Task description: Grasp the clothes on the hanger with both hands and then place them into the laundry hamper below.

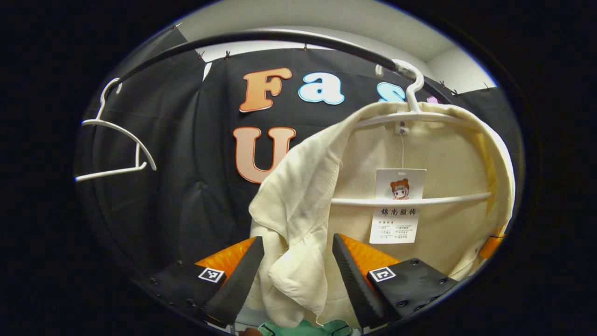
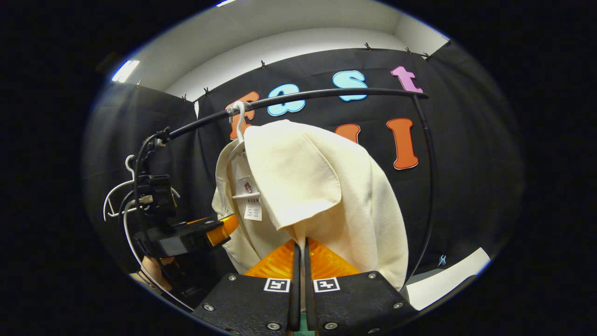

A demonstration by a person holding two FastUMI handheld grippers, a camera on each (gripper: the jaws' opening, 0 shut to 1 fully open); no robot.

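Two grippers engaged | right gripper [image 2: 301,254] pinching cream woven jacket [image 2: 322,186] hem | left gripper [image 1: 298,275] spread around front panel; close before lifting off white plastic hanger [image 1: 410,116].

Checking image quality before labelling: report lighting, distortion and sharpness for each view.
Left gripper view: even light, fisheye bends the black rail into an arc; the cream garment and its tag are sharp, the left gripper fingers dark but crisp. Right gripper view: a ceiling light glares at upper left, the rail curves again, the right gripper and garment are sharp.
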